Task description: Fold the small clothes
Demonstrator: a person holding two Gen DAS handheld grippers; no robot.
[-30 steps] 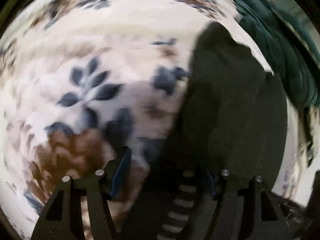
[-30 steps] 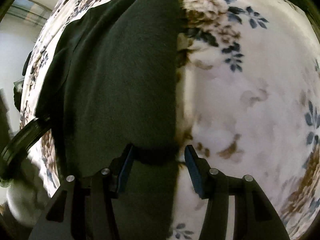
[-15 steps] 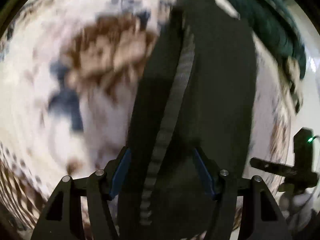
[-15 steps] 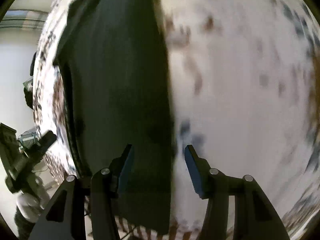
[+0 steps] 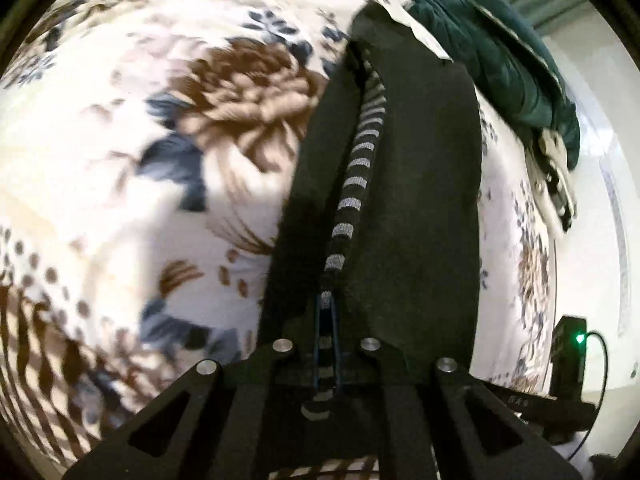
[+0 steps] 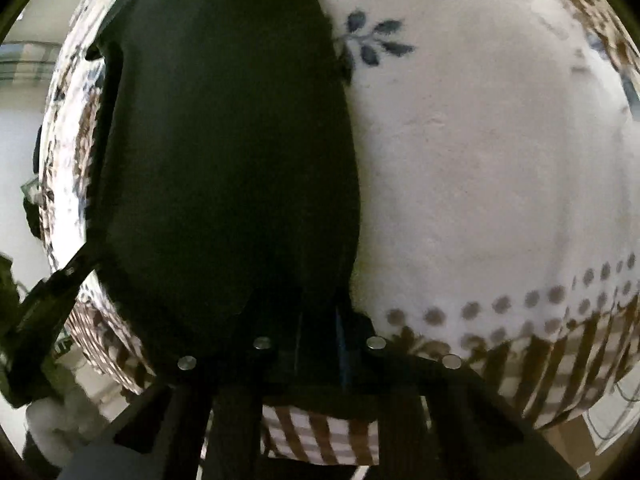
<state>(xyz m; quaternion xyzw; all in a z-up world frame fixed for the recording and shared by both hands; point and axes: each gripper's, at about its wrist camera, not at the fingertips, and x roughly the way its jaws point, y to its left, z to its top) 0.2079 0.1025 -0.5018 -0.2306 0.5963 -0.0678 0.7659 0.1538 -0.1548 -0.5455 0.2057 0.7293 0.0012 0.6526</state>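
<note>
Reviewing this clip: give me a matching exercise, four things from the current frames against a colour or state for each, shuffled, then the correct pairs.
Things:
1. left gripper
2. striped trim
3. bundled cloth at the far edge of the bed
4. blanket

Colours or states:
A. dark teal, heaped up
B. white with brown and blue flowers
C. shut on the black garment
D. grey and black bands along the garment's edge

Pairs: 1-C, 2-D, 3-A, 4-B
</note>
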